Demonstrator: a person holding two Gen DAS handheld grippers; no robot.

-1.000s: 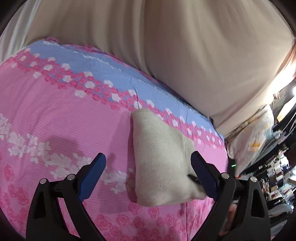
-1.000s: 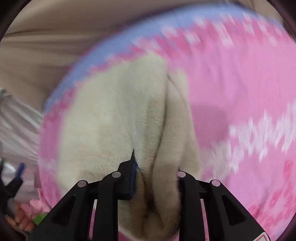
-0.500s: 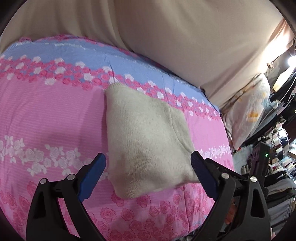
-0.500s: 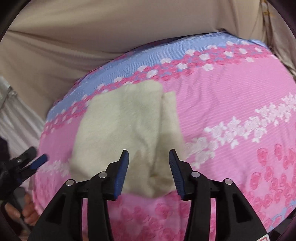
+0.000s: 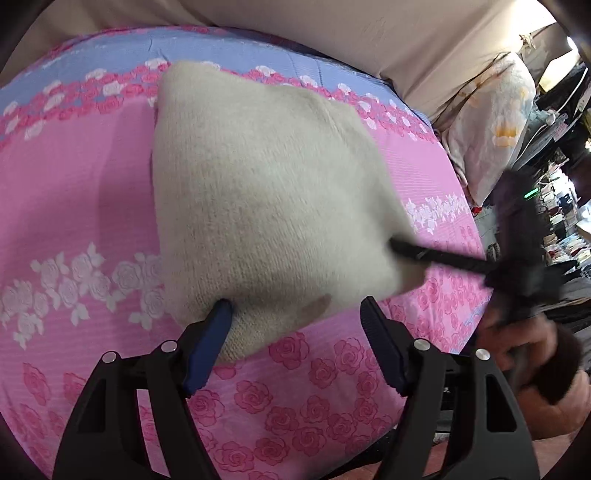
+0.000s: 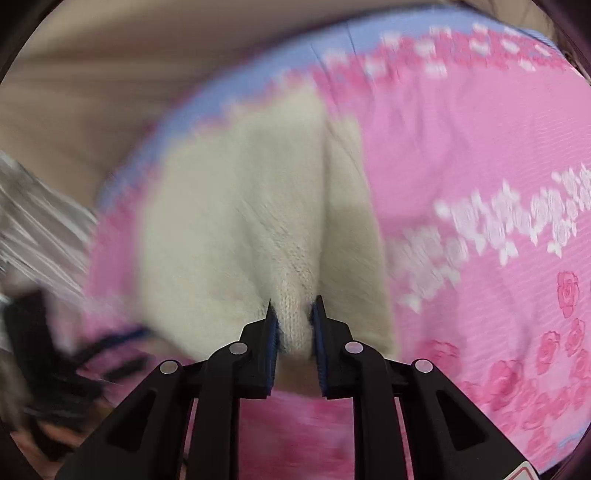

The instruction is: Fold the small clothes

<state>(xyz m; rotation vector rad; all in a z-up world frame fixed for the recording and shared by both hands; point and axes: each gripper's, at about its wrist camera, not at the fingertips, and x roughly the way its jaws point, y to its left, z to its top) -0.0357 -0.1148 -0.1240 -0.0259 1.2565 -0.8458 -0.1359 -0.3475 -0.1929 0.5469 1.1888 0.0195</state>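
A cream knitted garment (image 5: pixel 266 192) lies folded on the pink rose-print bedspread (image 5: pixel 81 206). My left gripper (image 5: pixel 295 314) is open at the garment's near edge; its left fingertip (image 5: pixel 218 317) touches the knit. My right gripper (image 6: pixel 293 314) is shut on a bunched fold of the same garment (image 6: pixel 236 229) at its near edge. In the left wrist view the right gripper (image 5: pixel 410 253) reaches in from the right and pinches the garment's right corner.
The bedspread has a blue band (image 5: pixel 110 51) along its far side against a beige wall (image 5: pixel 332 33). A floral pillow (image 5: pixel 487 122) and cluttered shelves (image 5: pixel 554 206) stand at the right. The bed's near edge is close under both grippers.
Both grippers moved in toward the garment. The right gripper, open half a second ago, has closed on the garment's near edge. The left gripper's jaws have narrowed but stay open.
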